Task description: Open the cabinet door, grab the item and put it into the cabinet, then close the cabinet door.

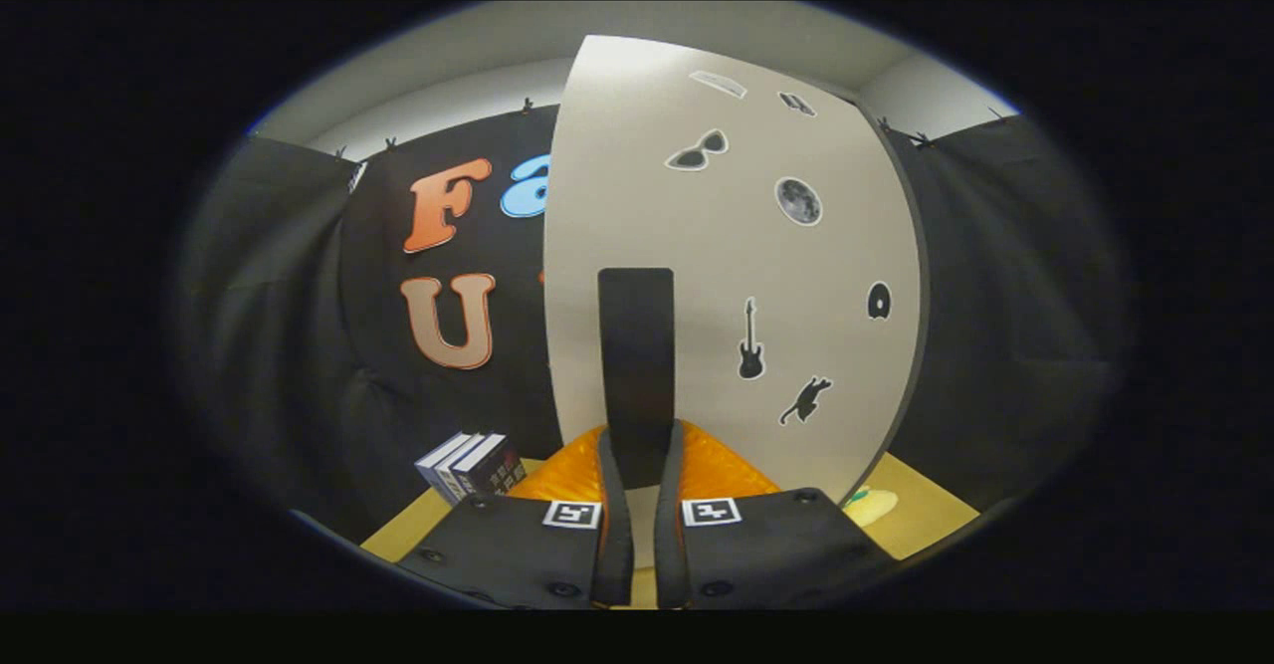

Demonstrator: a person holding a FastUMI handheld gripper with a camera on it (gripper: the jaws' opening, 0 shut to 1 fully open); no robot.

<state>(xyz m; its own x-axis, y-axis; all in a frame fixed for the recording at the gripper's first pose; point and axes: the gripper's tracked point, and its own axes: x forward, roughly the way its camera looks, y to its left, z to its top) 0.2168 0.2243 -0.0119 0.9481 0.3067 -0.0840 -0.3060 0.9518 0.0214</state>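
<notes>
The white cabinet door (737,276), dotted with small stickers, stands upright just ahead and faces me. A black vertical handle (637,345) runs down its left half. My gripper (640,435) is at the handle's lower end, and both fingers (610,485) press on it from either side. On the table to the right, by the door's lower corner, lies a pale yellowish item (872,505), partly hidden behind the gripper's body. The inside of the cabinet is hidden.
A short row of books (470,465) stands on the light wooden table (931,520) to the left of the door, against the booth's black cloth wall. More black cloth hangs to the right of the door.
</notes>
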